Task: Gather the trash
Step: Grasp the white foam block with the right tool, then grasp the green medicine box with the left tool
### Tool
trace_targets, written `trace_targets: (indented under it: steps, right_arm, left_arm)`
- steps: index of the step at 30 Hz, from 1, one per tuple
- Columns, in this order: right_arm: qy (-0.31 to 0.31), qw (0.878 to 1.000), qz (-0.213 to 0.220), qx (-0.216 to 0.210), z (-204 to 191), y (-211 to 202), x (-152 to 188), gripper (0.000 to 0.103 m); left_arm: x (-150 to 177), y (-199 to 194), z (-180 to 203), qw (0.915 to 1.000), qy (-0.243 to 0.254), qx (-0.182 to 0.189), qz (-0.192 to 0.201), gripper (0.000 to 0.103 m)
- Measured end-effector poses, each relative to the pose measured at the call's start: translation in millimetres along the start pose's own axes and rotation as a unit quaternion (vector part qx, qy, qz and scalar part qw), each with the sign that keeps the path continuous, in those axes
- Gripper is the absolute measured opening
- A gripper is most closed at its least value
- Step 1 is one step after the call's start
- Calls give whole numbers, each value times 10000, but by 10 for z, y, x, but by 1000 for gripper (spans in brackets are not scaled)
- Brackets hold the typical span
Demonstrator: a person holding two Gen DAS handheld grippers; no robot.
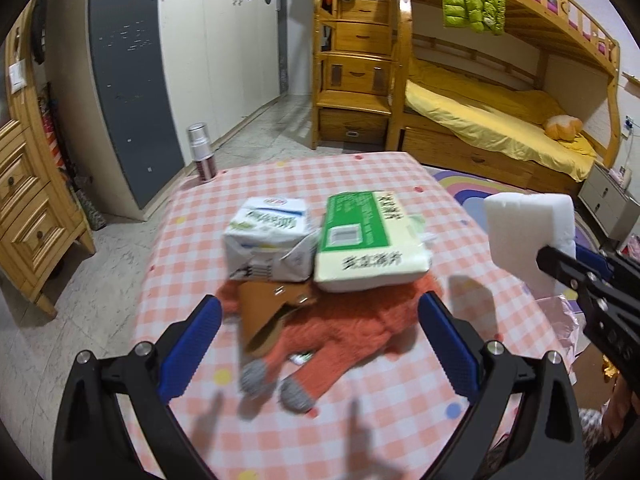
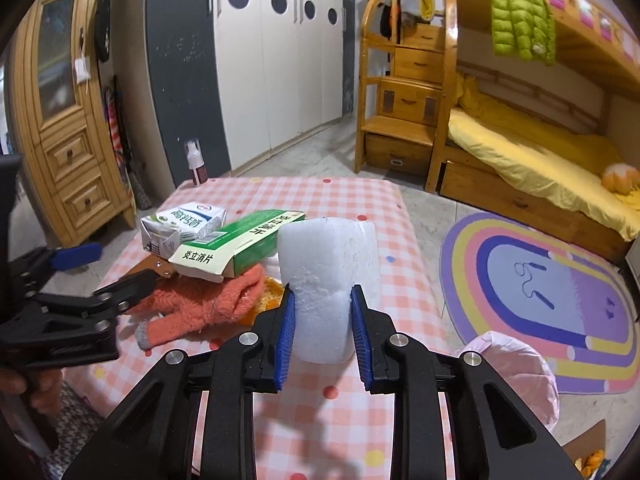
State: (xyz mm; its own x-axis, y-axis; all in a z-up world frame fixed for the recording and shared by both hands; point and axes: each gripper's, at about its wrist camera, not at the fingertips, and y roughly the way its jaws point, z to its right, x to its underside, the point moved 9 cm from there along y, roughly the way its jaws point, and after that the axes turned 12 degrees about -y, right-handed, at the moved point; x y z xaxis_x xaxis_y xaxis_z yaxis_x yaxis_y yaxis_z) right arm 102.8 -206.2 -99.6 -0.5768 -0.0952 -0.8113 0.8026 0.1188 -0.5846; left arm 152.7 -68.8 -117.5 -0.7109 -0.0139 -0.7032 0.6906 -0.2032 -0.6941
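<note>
Judging collection as barely begun: right tongs [image 2: 322, 320] pinch a white foam block [image 2: 329, 280] aloft near the pink-lined bin [image 2: 516, 376], left tongs [image 1: 320, 344] gape empty, while milk carton [image 1: 269, 240] and medicine box [image 1: 366, 240] remain on the bench [image 1: 400, 420].

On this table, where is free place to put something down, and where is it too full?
Free: the checked cloth between the orange glove and the near edge, and the far strip beyond the milk carton. Crowded: the middle, where carton, green box and glove touch.
</note>
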Motion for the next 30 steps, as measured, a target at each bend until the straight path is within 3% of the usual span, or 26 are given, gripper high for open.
trace_targets:
  steps: [6,15,21,22,23,24,30]
  right_arm:
    - [154,9998,59,-106,102,-3,20,28]
    - [241,9994,85,-243,160,27,61,28]
    - [254,9992,85,-306,173,24,77,28]
    - [244,9992,89,-305,172,20,76,28]
    - [236,9992,93,-304,168,12,78,28]
    - [231,9992,94,-310,167,11,79,28]
    - [225,9992,104,-312,163,-27,82,28]
  left_arm:
    - [-110,233,241,9997,2,112,-199,94]
    - [-160,623,423,9983,296,-130,-482,96]
    - [-151,768,406,9976,80,-41,-691,96]
    - [-150,773,402,9975,45,-31,-698,92]
    - [-143,777,393,9974,23,-42,-715,81]
    - [-127,782,387,9972,24,-60,-747,79]
    - [-67,645,353,9980,84,-31,-630,78]
